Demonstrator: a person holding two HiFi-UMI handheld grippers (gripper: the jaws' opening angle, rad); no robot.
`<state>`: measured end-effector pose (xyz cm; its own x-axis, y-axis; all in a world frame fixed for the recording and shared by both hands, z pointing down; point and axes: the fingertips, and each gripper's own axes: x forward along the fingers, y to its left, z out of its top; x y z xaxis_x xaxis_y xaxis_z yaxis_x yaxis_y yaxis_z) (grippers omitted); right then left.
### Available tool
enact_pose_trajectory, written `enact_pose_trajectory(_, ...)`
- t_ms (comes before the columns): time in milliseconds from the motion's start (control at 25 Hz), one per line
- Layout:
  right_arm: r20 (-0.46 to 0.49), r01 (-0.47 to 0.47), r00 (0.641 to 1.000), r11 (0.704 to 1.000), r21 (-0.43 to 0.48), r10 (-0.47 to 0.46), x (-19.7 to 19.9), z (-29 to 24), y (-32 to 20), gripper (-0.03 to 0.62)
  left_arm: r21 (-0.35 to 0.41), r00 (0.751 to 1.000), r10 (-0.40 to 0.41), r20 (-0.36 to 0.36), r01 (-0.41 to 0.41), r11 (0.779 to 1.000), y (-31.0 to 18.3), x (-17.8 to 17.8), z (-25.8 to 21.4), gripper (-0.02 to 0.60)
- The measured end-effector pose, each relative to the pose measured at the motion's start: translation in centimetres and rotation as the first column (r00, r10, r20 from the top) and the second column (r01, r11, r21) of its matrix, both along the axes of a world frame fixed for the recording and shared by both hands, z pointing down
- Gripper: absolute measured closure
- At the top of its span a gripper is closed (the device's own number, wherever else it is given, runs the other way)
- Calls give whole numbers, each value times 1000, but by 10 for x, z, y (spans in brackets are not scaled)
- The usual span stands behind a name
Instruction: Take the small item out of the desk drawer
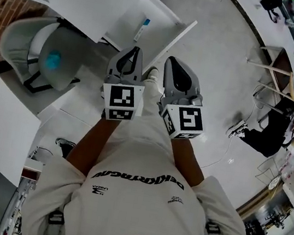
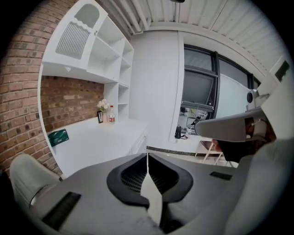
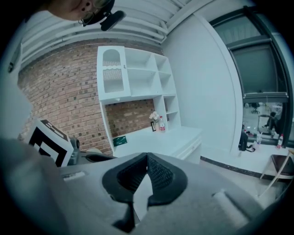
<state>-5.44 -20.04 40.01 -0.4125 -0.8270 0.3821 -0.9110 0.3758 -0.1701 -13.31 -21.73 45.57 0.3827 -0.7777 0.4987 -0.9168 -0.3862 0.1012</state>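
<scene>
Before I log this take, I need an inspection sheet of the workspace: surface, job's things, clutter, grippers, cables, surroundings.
Surface: white desk, mostly bare.
Job's things: what looks like an open drawer with a small blue-tipped item inside.
Clutter: green box, bottle, flowers at the desk's back.
Grippers: left gripper and right gripper shut, empty, held near the body.
Cables: thin cable on the floor, apparently.
Surroundings: brick wall, shelves, grey chair.
</scene>
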Motion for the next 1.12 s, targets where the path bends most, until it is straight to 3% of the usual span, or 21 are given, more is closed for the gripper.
enact_pose_trajectory(600, 5, 67, 998, 991, -114, -67, 21, 88, -47, 595, -165, 997, -6, 79, 19, 986, -60, 19, 114, 508)
enact_pose_trajectory(1120, 13, 67, 998, 982, -178, -65, 30, 135, -71, 595, -318, 984, 49, 168, 7, 948, -91, 18, 205, 436)
